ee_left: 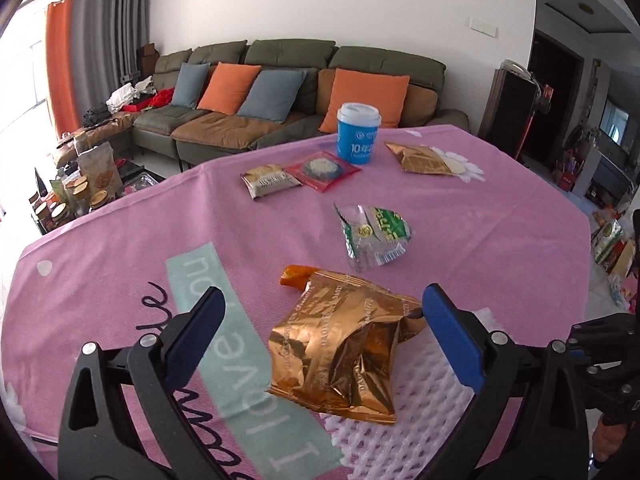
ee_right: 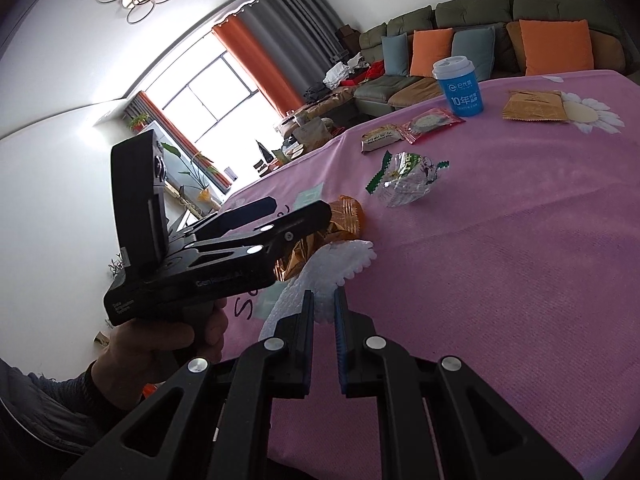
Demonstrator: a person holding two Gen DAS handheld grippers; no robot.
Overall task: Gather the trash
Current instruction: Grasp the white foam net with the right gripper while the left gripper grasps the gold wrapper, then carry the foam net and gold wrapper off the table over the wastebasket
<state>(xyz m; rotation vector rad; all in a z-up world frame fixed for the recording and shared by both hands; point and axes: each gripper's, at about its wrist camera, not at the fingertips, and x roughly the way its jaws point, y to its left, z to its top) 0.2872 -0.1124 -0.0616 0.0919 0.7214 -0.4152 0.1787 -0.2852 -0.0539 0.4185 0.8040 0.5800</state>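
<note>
Two tongs are in view over the pink tabletop (ee_left: 500, 220). The left tongs (ee_left: 320, 308) are held low and roughly level, fingers spread wide apart; in the right wrist view the person's left hand (ee_right: 160, 340) grips the tool's handle from below. The right tongs (ee_right: 323, 308) point forward along the tabletop with the fingers brought close together, a narrow gap between the pads, nothing visibly held.

The gold foil wrapper (ee_left: 344, 352) serves as the landmark. It lies crumpled between the spread fingers of the left tongs, its right edge just beside the right blue pad (ee_left: 452, 340); contact cannot be confirmed. Under and nearer than the wrapper lies a white foam net sleeve (ee_left: 424, 412), whose edge reaches the tips of the right tongs. Beyond the wrapper sits a clear-and-green plastic wrapper (ee_left: 372, 236). Farther beyond it are a tan snack packet (ee_left: 268, 180), touching a red packet (ee_left: 324, 170), then a blue cup with a white lid (ee_left: 357, 133), and a second gold wrapper (ee_left: 420, 159) to the right of the cup.

In the right wrist view the left tool hides most of the gold foil wrapper. The orange piece (ee_left: 296, 276) at the wrapper's far end is hard to identify.
</note>
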